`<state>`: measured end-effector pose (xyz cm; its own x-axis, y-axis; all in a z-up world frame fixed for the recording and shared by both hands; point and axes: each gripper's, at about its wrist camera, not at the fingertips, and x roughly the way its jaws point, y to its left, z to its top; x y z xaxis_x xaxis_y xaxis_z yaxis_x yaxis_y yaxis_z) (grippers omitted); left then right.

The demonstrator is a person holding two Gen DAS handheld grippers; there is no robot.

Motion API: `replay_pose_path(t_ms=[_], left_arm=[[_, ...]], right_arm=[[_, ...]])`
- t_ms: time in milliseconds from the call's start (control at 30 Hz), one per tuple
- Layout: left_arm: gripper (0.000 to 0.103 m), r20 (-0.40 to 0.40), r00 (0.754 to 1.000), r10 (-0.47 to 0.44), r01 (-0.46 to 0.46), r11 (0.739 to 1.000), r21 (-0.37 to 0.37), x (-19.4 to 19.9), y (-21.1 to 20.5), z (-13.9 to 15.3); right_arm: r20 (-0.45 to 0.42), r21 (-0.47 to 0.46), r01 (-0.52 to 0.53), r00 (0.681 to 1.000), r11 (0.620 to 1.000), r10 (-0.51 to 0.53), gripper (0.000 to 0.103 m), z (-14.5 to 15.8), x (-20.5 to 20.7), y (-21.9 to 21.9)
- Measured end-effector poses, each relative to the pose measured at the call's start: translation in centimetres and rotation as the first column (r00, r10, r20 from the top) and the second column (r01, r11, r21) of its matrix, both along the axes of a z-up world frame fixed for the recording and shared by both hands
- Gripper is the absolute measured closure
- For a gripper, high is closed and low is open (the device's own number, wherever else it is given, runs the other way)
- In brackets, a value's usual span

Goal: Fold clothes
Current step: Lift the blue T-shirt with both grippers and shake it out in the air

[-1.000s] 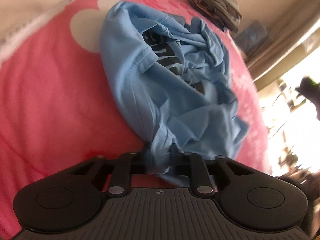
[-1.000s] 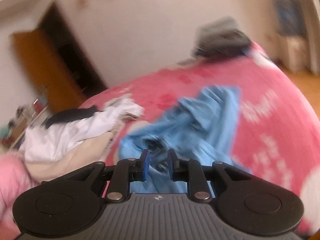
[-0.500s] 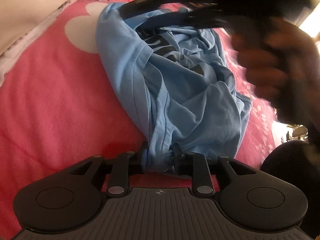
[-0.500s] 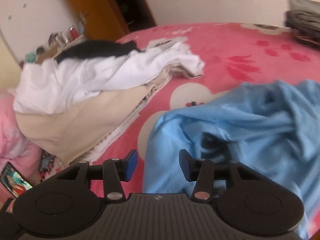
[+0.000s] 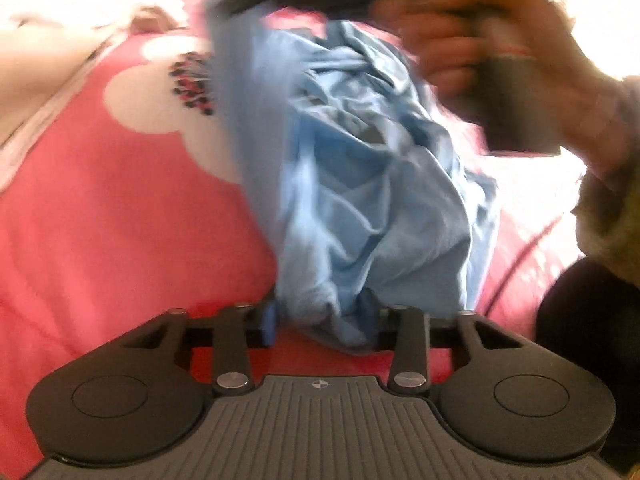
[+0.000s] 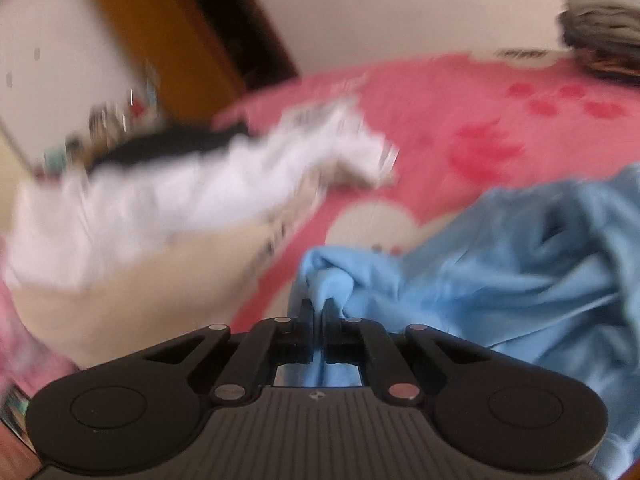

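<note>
The crumpled light-blue cotton shirt (image 5: 360,184) lies in a heap on the bed, on a pink fleece blanket with white flower shapes (image 5: 120,208).

Left claw (image 5: 324,324): fingers spread apart, released. The near hem of the shirt sits bunched between the two fingers and hides the right one; the blue pad of the left finger (image 5: 269,322) shows clear of the cloth. Nothing is clamped.

Right claw (image 6: 319,312): fingers clenched together on a gathered fold at the shirt's edge. A knot of blue cloth rises just above the fingertips, and more blue cloth shows below, through the gap in the claw body. In the left wrist view this claw appears at the top as a blurred black shape, gripped by the person's right hand (image 5: 492,60) above the far end of the shirt; a pale fuzzy sleeve (image 5: 616,216) follows the wrist.

Other items on the bed: a loose pile of white and cream clothes (image 6: 152,216) with a black garment (image 6: 168,146) behind it, to the left of the shirt, apart from it; a stack of folded grey clothes (image 6: 600,28) at the far right corner, well apart.

No containers are in view. Both views are motion-blurred.
</note>
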<state>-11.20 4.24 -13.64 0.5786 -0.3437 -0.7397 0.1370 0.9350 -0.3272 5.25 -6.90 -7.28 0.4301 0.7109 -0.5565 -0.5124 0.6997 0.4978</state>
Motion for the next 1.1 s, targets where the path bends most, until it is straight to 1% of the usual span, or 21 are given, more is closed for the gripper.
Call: replay_pose_path(t_ms=[33,67,133,167,233,300,367,400,433,467,500,533,567,800,833,900,933,1033,1100], left_arm=[[0.086,-0.001,1.0,0.017,-0.017,1.0,-0.014,0.1,0.4,0.1],[0.089,-0.002,0.999,0.033,-0.033,0.999,-0.027,0.3,0.8,0.2],[0.091,0.007,0.998,0.061,-0.06,0.994,-0.087,0.3,1.5,0.8],[0.092,0.03,0.997,0.068,-0.065,0.993,-0.1,0.2,1.6,1.3],[0.093,0.084,0.993,0.08,-0.07,0.99,-0.12,-0.1,1.9,2.5],[0.093,0.105,0.993,0.054,-0.04,0.991,-0.124,0.0,1.8,3.3],[0.091,0.123,0.992,0.024,-0.008,0.992,-0.126,0.2,1.7,4.1],[0.088,0.127,0.992,0.022,-0.006,0.992,-0.124,0.3,1.5,4.1],[0.078,0.129,0.991,0.023,-0.007,0.993,-0.122,0.5,1.3,3.9],[0.065,0.132,0.991,0.024,-0.008,0.993,-0.12,0.7,1.1,3.8],[0.06,0.135,0.991,0.025,-0.009,0.993,-0.118,0.9,0.9,3.7],[0.051,0.137,0.99,0.026,-0.01,0.993,-0.116,1.1,0.7,3.5],[0.048,0.14,0.99,0.027,-0.011,0.993,-0.114,1.3,0.5,3.4],[0.046,0.158,0.987,0.034,-0.018,0.995,-0.1,2.7,-0.9,2.4],[0.047,0.161,0.986,0.035,-0.019,0.995,-0.098,2.9,-1.1,2.3],[0.058,0.166,0.985,0.037,-0.021,0.995,-0.094,3.3,-1.5,2.0],[0.071,0.165,0.985,0.042,-0.029,0.997,-0.077,3.5,-1.5,1.9],[0.094,0.174,0.982,0.073,-0.068,0.997,-0.034,3.6,-1.3,1.7],[0.097,0.21,0.971,0.115,-0.112,0.993,-0.025,3.3,-0.7,2.4]], right_arm=[[0.007,0.041,0.031,0.999,0.999,-0.031,0.099,1.0,-0.2,-1.3],[0.014,0.082,0.062,0.998,0.995,-0.063,0.099,1.9,-0.4,-2.6],[0.042,0.144,0.113,0.992,0.983,-0.12,0.099,3.4,-0.9,-4.9],[0.06,0.175,0.14,0.987,0.975,-0.152,0.099,4.1,-1.4,-6.1],[0.088,0.23,0.193,0.972,0.954,-0.218,0.099,5.6,-2.2,-8.4],[0.089,0.285,0.235,0.959,0.929,-0.27,0.099,6.9,-2.9,-10.4],[0.08,0.326,0.256,0.952,0.91,-0.297,0.099,7.7,-3.5,-11.6],[0.082,0.336,0.264,0.948,0.904,-0.308,0.099,8.1,-3.7,-12.0],[0.088,0.342,0.264,0.947,0.902,-0.31,0.099,8.4,-4.1,-12.3],[0.094,0.341,0.265,0.945,0.902,-0.313,0.099,8.6,-4.4,-12.2],[0.1,0.339,0.265,0.944,0.903,-0.315,0.099,8.8,-4.6,-12.2],[0.102,0.337,0.265,0.944,0.903,-0.315,0.099,8.9,-4.9,-12.2],[0.103,0.335,0.264,0.944,0.904,-0.314,0.099,9.0,-5.1,-12.1],[0.1,0.329,0.262,0.946,0.907,-0.309,0.099,8.7,-6.2,-12.4],[0.101,0.33,0.263,0.945,0.907,-0.311,0.099,8.7,-6.3,-12.5],[0.103,0.334,0.263,0.944,0.905,-0.313,0.099,8.6,-6.6,-12.7],[0.099,0.336,0.27,0.943,0.903,-0.318,0.099,8.5,-6.6,-12.8],[0.089,0.34,0.29,0.937,0.894,-0.338,0.099,8.0,-6.5,-13.0],[0.099,0.35,0.304,0.929,0.886,-0.357,0.099,8.3,-6.7,-13.4]])
